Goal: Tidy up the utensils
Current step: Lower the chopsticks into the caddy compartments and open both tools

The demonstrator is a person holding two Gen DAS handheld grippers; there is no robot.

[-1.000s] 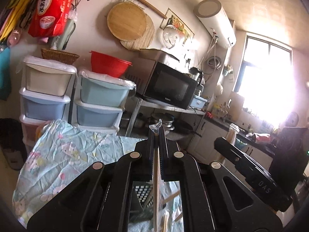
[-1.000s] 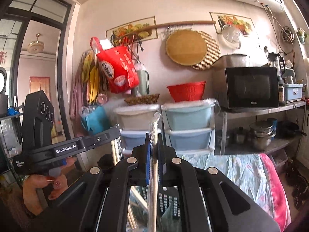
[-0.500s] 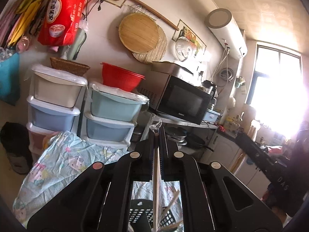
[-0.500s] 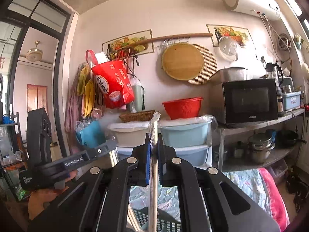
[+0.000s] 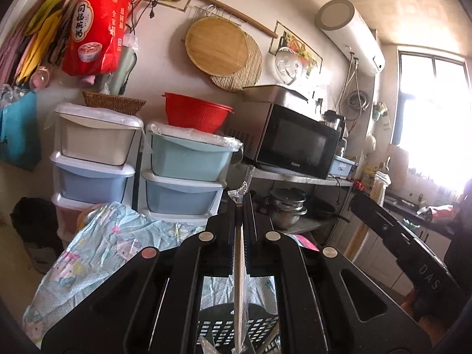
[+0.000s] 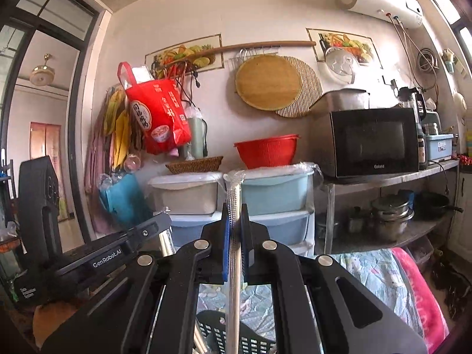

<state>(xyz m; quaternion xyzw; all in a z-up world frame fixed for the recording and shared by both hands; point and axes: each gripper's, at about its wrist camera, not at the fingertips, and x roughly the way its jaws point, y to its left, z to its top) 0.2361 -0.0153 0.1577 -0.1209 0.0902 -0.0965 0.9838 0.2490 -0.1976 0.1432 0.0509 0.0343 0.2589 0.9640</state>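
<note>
Standing over a dark slotted basket on the near cloth, both grippers pinch wrapped utensils upright. The left gripper holds wrapped chopsticks; the right gripper holds a wrapped straw. Each long axis points straight down into the basket just below, about equally near.

A red colander sat on a pale blue bin; beside it a cream bin carried a brown woven basket. The microwave was black, the hanging bag red with white print. The cloth was light blue with pink cartoon figures, the slotted utensil basket black.
</note>
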